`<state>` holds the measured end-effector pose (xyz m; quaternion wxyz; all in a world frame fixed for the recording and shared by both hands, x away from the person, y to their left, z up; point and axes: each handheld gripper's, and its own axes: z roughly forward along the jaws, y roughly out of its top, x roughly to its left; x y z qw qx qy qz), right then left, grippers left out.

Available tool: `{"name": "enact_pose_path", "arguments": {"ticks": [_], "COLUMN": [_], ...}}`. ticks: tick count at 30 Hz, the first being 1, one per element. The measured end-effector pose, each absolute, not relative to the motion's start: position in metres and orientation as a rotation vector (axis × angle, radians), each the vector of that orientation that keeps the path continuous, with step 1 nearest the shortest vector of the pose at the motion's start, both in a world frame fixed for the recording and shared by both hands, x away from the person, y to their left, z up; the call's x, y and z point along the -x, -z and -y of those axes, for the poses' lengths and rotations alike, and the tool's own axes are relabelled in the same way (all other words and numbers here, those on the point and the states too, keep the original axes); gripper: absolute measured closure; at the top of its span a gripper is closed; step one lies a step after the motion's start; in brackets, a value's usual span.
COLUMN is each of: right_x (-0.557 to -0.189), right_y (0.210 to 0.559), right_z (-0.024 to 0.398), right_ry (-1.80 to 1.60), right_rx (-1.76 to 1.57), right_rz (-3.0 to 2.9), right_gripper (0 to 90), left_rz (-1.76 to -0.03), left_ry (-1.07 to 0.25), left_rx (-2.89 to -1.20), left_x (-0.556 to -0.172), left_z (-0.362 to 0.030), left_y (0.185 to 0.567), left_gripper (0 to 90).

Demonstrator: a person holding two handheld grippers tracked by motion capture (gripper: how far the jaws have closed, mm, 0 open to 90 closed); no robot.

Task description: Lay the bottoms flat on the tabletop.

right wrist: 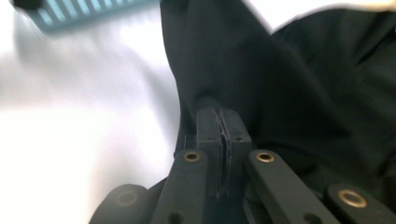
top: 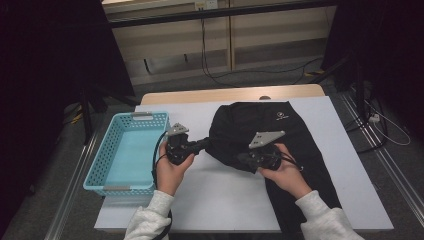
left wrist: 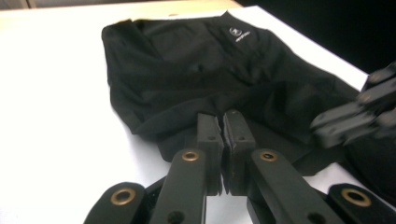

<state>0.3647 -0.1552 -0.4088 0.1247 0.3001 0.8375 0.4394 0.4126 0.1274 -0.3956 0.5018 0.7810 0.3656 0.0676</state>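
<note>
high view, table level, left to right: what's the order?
blue basket → left gripper → right gripper, on the black garment, which spreads on toward the table's right side.

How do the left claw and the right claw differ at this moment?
The right claw is shut on a fold of the black garment, lifting it; the left claw is shut, with nothing visibly caught, its tips at the garment's edge. In the high view the right claw sits over the garment, while the left claw is beside it, nearer the blue basket. Both are hand-held.
</note>
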Motion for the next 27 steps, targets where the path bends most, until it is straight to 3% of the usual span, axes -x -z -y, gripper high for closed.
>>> {"name": "enact_pose_path", "arguments": {"ticks": [5, 11, 13, 19, 22, 27], "right_x": [-0.368, -0.381, -0.385, -0.393, -0.395, -0.395], "right_y": [0.390, 0.413, 0.421, 0.439, 0.444, 0.446], "right_z": [0.172, 0.182, 0.182, 0.181, 0.184, 0.188], "right_ry": [-1.391, -1.335, -1.302, -1.190, -1.149, -1.138], "right_rx": [-0.909, -1.083, -1.118, -1.135, -1.160, -1.191], "right_rz": [-2.312, -2.217, -2.216, -2.262, -2.257, -2.243], "right_gripper": [88.9, 88.9, 88.8, 88.3, 88.1, 87.1], "left_rz": [-0.872, -0.879, -0.881, -0.861, -0.860, -0.853], "left_ry": [-0.161, -0.154, -0.141, -0.112, -0.111, -0.067], "left_rx": [-1.889, -1.916, -1.934, -1.999, -2.034, -2.105], "left_x": [-0.413, -0.416, -0.418, -0.416, -0.416, -0.415], "left_z": [-0.124, -0.120, -0.119, -0.117, -0.116, -0.113], "left_y": [0.396, 0.411, 0.414, 0.413, 0.420, 0.435], "left_gripper": [87.2, 83.8, 77.3, 43.5, 34.5, 29.5]}}
